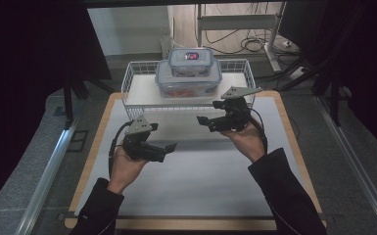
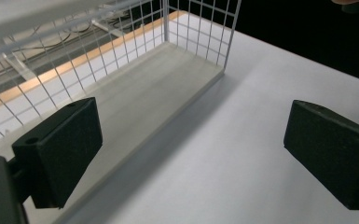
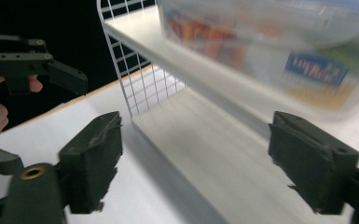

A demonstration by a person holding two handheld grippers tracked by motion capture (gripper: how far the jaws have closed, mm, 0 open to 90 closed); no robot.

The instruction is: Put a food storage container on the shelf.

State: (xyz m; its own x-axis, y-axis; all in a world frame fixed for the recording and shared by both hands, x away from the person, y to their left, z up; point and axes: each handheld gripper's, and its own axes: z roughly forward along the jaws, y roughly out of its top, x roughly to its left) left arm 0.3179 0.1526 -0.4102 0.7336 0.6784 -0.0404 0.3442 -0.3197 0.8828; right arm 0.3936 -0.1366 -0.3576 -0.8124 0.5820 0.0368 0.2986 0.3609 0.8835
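**Two empty grippers before a two-box stack**

On the white mat (image 1: 196,171) of the table, one white wire rack (image 1: 132,78) stands at the far side, and its upper shelf carries two clear lidded containers: a large container (image 1: 188,82) with a small container (image 1: 192,60) stacked on top of it. Nearer the person, two grippers hover above the mat, one in each hand. The left gripper (image 1: 169,147) is just in front of the rack's left end; its own view shows its two black pads (image 2: 60,149) spread wide with nothing between them, looking along the rack's lower shelf (image 2: 140,102). The right gripper (image 1: 200,120) sits close to the rack's front rail, below the containers. Its jaws also stand apart and hold nothing, with the large container looming near in its view.
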